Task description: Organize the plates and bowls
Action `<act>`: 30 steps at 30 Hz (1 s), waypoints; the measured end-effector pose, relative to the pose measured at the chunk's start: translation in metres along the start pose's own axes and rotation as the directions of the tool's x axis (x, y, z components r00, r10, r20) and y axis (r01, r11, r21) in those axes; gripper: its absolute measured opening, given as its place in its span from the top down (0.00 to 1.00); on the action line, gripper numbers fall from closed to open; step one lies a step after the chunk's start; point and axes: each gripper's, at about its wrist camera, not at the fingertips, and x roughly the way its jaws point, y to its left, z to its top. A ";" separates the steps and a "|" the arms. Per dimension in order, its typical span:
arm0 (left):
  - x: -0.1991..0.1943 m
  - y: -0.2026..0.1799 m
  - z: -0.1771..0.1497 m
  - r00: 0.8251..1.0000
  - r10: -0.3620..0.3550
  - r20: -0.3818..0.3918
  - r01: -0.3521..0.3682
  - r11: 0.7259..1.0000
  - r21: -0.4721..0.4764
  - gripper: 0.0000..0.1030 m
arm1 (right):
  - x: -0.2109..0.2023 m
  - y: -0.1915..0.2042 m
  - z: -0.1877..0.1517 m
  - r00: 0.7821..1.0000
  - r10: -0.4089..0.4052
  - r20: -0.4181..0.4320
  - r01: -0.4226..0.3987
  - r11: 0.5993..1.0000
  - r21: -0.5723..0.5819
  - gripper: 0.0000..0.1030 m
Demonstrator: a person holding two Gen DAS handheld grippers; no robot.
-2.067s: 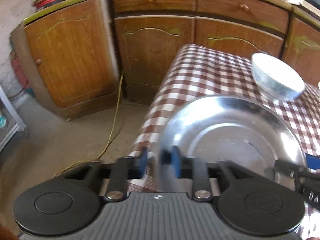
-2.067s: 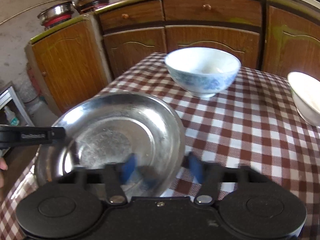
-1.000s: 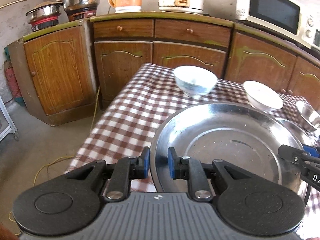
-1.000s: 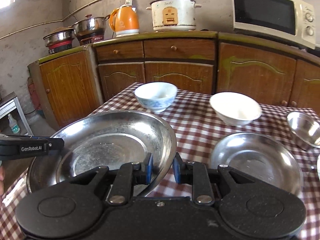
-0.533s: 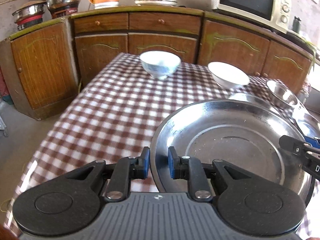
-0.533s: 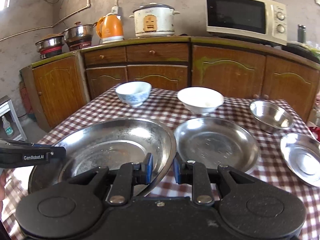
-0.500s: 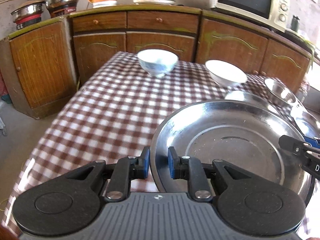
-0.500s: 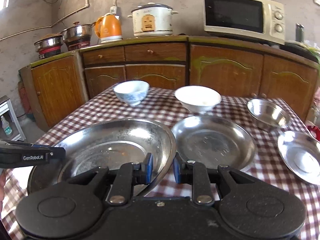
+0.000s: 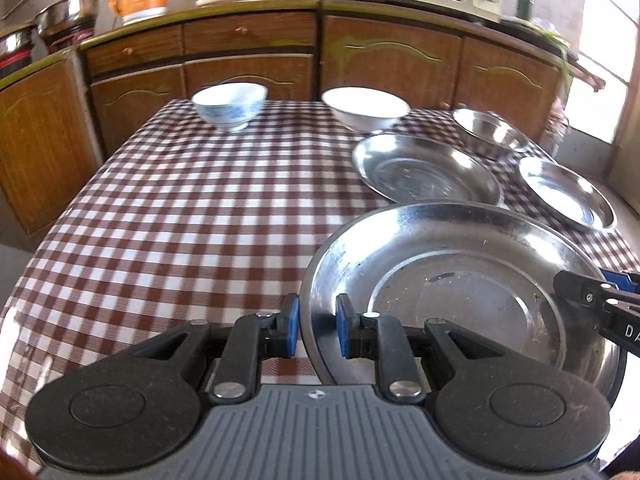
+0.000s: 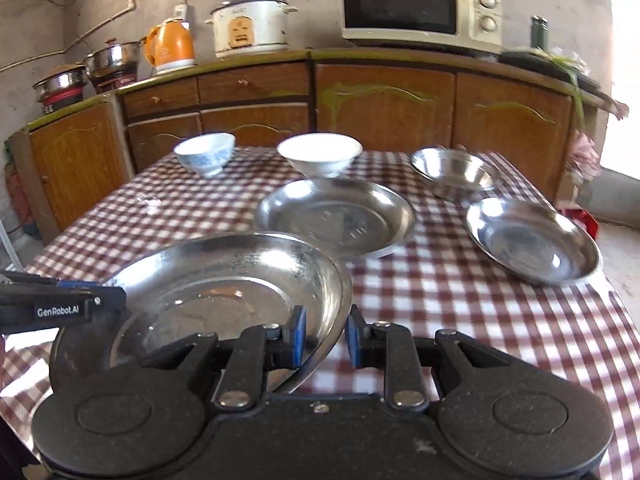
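Observation:
A large steel plate (image 9: pixel 460 276) (image 10: pixel 224 276) hangs over the checked table (image 9: pixel 180 208), carried by both grippers. My left gripper (image 9: pixel 317 330) is shut on its left rim. My right gripper (image 10: pixel 325 336) is shut on its right rim; its tip shows in the left wrist view at the far right (image 9: pixel 592 292). On the table lie a medium steel plate (image 10: pixel 336 216) (image 9: pixel 424 168), a smaller steel plate (image 10: pixel 532 240) (image 9: pixel 568 192), a steel bowl (image 10: pixel 452 172) (image 9: pixel 488 132), a white bowl (image 10: pixel 320 154) (image 9: pixel 364 108) and a blue-patterned bowl (image 10: pixel 206 154) (image 9: pixel 230 104).
Wooden cabinets (image 10: pixel 380 100) run behind the table, topped by a microwave (image 10: pixel 420 4), a rice cooker (image 10: pixel 250 26), an orange kettle (image 10: pixel 170 46) and steel pots (image 10: pixel 112 60). The table's left half (image 9: pixel 160 184) shows only cloth.
Both grippers have carried the large plate rightward along the table and slightly down. The medium plate, small plate and steel bowl have come fully into view ahead.

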 end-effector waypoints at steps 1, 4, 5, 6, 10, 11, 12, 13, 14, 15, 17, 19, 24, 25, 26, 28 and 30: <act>0.001 -0.005 -0.002 1.000 -0.009 0.000 0.009 1.000 0.009 0.80 | -0.002 -0.004 -0.004 1.000 -0.005 -0.006 0.005 1.000 0.010 0.73; 0.003 -0.017 -0.009 1.000 -0.027 -0.004 0.027 0.999 0.038 0.80 | -0.006 -0.017 -0.016 1.000 -0.022 -0.021 0.023 0.999 0.030 0.73; 0.004 -0.021 -0.011 0.999 -0.034 -0.005 0.034 0.998 0.048 0.80 | -0.006 -0.021 -0.019 0.999 -0.027 -0.025 0.028 0.999 0.037 0.73; 0.003 -0.024 -0.013 0.999 -0.038 -0.007 0.038 0.998 0.057 0.80 | -0.008 -0.024 -0.021 0.999 -0.035 -0.028 0.036 0.998 0.041 0.73; 0.008 -0.035 -0.019 0.999 -0.052 -0.016 0.054 0.994 0.090 0.80 | -0.008 -0.038 -0.030 0.998 -0.056 -0.035 0.058 0.997 0.059 0.73; 0.009 -0.037 -0.019 0.998 -0.054 -0.016 0.056 0.994 0.096 0.80 | -0.008 -0.041 -0.031 0.998 -0.060 -0.037 0.062 0.996 0.065 0.73; 0.010 -0.039 -0.019 0.998 -0.056 -0.015 0.057 0.993 0.100 0.80 | -0.007 -0.043 -0.033 0.997 -0.063 -0.039 0.066 0.995 0.069 0.73; 0.011 -0.041 -0.019 0.998 -0.057 -0.012 0.058 0.993 0.105 0.80 | -0.007 -0.046 -0.034 0.997 -0.067 -0.039 0.069 0.995 0.074 0.73; 0.011 -0.043 -0.018 0.998 -0.059 -0.009 0.060 0.992 0.109 0.80 | -0.006 -0.048 -0.034 0.997 -0.069 -0.039 0.072 0.994 0.078 0.73; 0.011 -0.044 -0.018 0.998 -0.061 -0.007 0.061 0.992 0.111 0.80 | -0.006 -0.050 -0.035 0.997 -0.071 -0.039 0.074 0.994 0.081 0.73; 0.013 -0.046 -0.018 0.998 -0.065 -0.010 0.066 0.991 0.113 0.80 | -0.005 -0.053 -0.035 0.996 -0.074 -0.039 0.077 0.993 0.089 0.73; 0.014 -0.048 -0.018 0.998 -0.066 -0.015 0.067 0.991 0.112 0.80 | -0.004 -0.054 -0.035 0.996 -0.079 -0.041 0.083 0.992 0.095 0.73; 0.018 -0.053 -0.018 0.997 -0.067 -0.029 0.070 0.991 0.113 0.80 | -0.004 -0.056 -0.038 0.994 -0.095 -0.049 0.099 0.990 0.101 0.73; 0.018 -0.053 -0.018 0.997 -0.067 -0.033 0.070 0.991 0.112 0.80 | -0.003 -0.057 -0.038 0.994 -0.095 -0.051 0.100 0.990 0.103 0.73; 0.019 -0.053 -0.018 0.997 -0.068 -0.038 0.071 0.992 0.108 0.80 | -0.002 -0.058 -0.039 0.994 -0.096 -0.054 0.102 0.989 0.103 0.73; 0.021 -0.054 -0.018 0.997 -0.065 -0.047 0.069 0.992 0.106 0.80 | -0.001 -0.058 -0.040 0.993 -0.100 -0.059 0.105 0.989 0.103 0.73; 0.023 -0.054 -0.018 0.997 -0.063 -0.055 0.068 0.992 0.102 0.80 | 0.001 -0.058 -0.040 0.993 -0.100 -0.062 0.106 0.989 0.101 0.73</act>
